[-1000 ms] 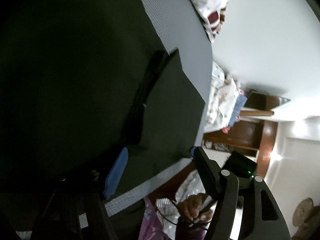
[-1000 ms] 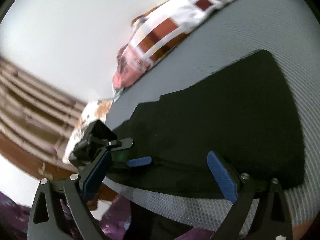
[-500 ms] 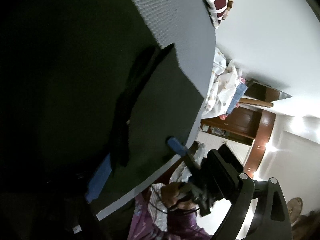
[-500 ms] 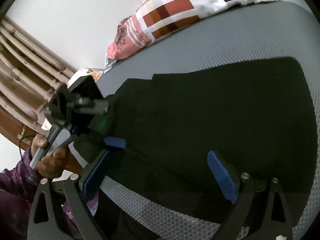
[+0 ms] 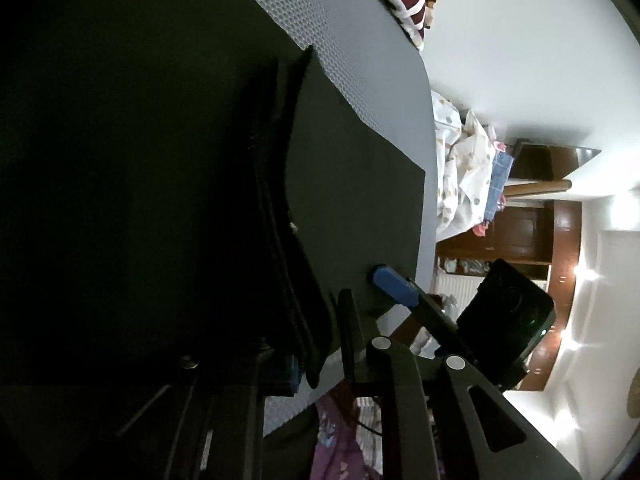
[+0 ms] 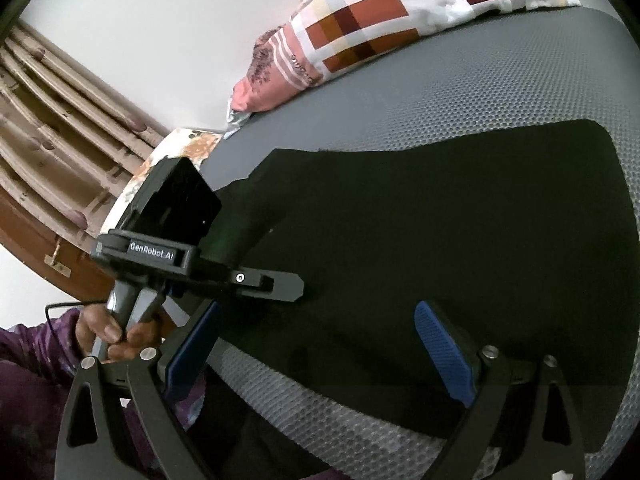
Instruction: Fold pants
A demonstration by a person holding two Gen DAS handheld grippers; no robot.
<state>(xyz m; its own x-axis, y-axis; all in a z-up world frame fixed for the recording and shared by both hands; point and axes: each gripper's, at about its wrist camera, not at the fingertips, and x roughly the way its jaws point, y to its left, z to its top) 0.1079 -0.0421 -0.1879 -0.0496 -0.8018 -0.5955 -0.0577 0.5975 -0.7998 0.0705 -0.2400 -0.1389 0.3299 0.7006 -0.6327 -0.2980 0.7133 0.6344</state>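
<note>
The black pants (image 6: 440, 240) lie spread flat on the grey honeycomb-textured mattress (image 6: 520, 92), reaching down to its near edge, with bare mattress around them on the far side. They look like soft, light cloth that will bend and sag wherever it is not supported, so I judge it is best to take them by a doubled edge or a seam, where the fabric is thicker and does not slip out so easily. The left gripper (image 5: 316, 364) has done just this: its jaws are pressed together on a thick fold of the pants near the near-left corner of the garment, and in the right wrist view the cloth rises there into a small ridge toward it. The right gripper (image 6: 320, 344) hangs over the near edge of the pants with its blue pads (image 6: 444, 352) wide apart and nothing between them; the fabric lies below, not yet taken. A hand (image 6: 108, 328) in a purple sleeve holds the left gripper's handle beside the near edge of the mattress. A checked pillow (image 6: 380, 28) rests at the far edge, well apart from the pants, and it should not disturb the fold. Beyond the left side stands brown wooden furniture (image 6: 60, 152), and a heap of pale printed cloth (image 5: 464, 172) lies off the mattress; neither is in the way.
</note>
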